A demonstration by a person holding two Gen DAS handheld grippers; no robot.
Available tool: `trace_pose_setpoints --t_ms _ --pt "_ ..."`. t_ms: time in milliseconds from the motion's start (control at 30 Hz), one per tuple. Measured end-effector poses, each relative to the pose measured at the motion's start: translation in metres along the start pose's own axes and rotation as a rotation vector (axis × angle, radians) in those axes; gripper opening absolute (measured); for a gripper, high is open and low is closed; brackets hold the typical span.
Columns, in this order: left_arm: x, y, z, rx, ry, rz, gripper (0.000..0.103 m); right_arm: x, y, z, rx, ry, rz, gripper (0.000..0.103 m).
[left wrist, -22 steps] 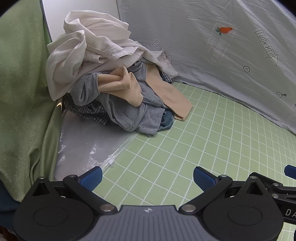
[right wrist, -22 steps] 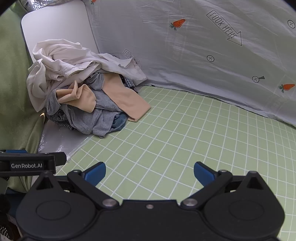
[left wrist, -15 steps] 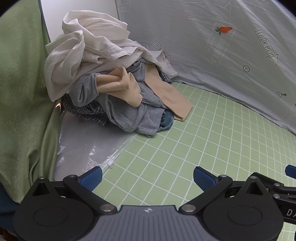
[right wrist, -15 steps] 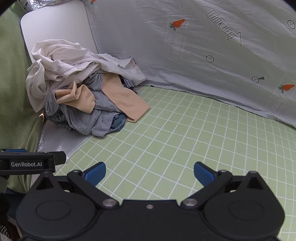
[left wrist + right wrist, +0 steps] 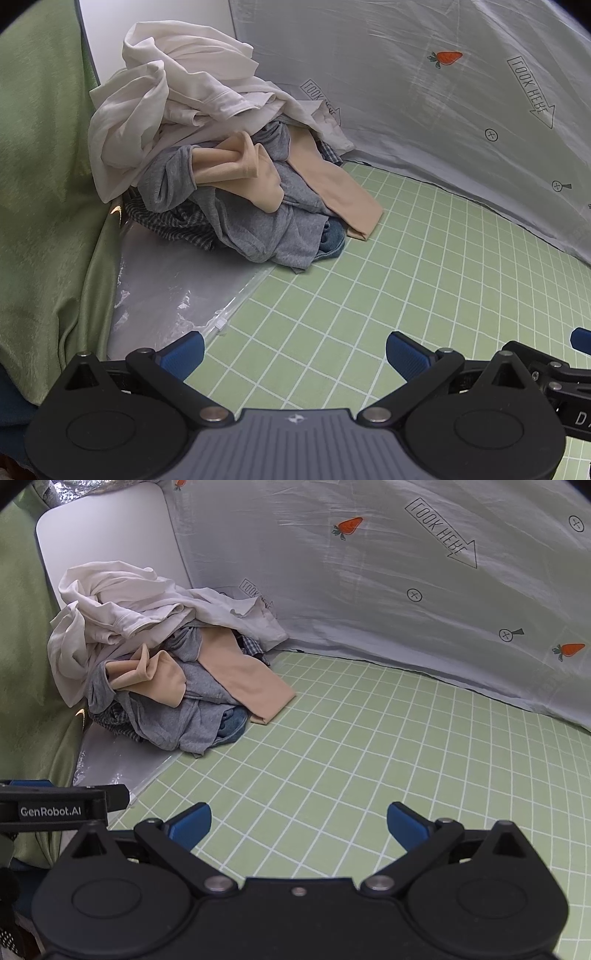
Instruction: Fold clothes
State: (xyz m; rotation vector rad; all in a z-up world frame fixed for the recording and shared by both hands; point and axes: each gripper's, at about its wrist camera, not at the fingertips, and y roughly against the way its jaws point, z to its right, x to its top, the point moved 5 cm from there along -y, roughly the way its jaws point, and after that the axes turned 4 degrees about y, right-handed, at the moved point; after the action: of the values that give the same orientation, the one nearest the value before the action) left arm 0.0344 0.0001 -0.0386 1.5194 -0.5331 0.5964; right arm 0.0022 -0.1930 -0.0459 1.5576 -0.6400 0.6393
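The fingers (image 5: 183,350) of the left gripper (image 5: 294,352) stand spread wide with nothing between them, hovering over the green grid mat (image 5: 424,295) on the desk. The right gripper (image 5: 298,823) is likewise spread and empty above the same mat; its blue tip shows at the right edge of the left wrist view.

The pile of clothes (image 5: 221,173) is the landmark, sitting at the mat's far left corner, well apart from both grippers. Left of the pile hangs a green cloth (image 5: 40,184). Under the pile's near left side lies a clear plastic bag (image 5: 173,288), partly on the mat. In the pile, a white garment (image 5: 177,96) lies crumpled on top, a checked piece (image 5: 170,221) pokes out low on the left, a grey top (image 5: 266,229) is in the middle, a beige garment (image 5: 343,195) drapes down the right side onto the mat, and a bit of denim (image 5: 332,240) shows at the bottom. Behind and right of the pile rises a grey sheet (image 5: 443,110) printed with carrots and arrows.
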Motion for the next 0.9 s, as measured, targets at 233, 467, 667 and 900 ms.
trace_pose_setpoints --t_ms 233,467,667,900 --pt "-0.0018 0.0016 -0.0006 0.0 0.002 0.0 0.103 -0.0001 0.0 0.0003 0.006 0.006 0.0 0.102" --pt "-0.0006 0.0013 -0.0014 -0.004 0.0 -0.004 0.103 -0.0017 0.0001 -0.0026 0.001 0.003 0.003 0.102" --pt "-0.0007 0.0008 0.0002 -0.006 -0.003 -0.006 0.103 -0.0026 -0.0001 -0.0021 -0.002 0.0 0.002 0.102" --pt "0.0006 -0.0005 0.0004 -0.01 -0.002 -0.01 0.103 -0.0023 -0.0016 -0.0013 -0.001 0.002 -0.002 0.102"
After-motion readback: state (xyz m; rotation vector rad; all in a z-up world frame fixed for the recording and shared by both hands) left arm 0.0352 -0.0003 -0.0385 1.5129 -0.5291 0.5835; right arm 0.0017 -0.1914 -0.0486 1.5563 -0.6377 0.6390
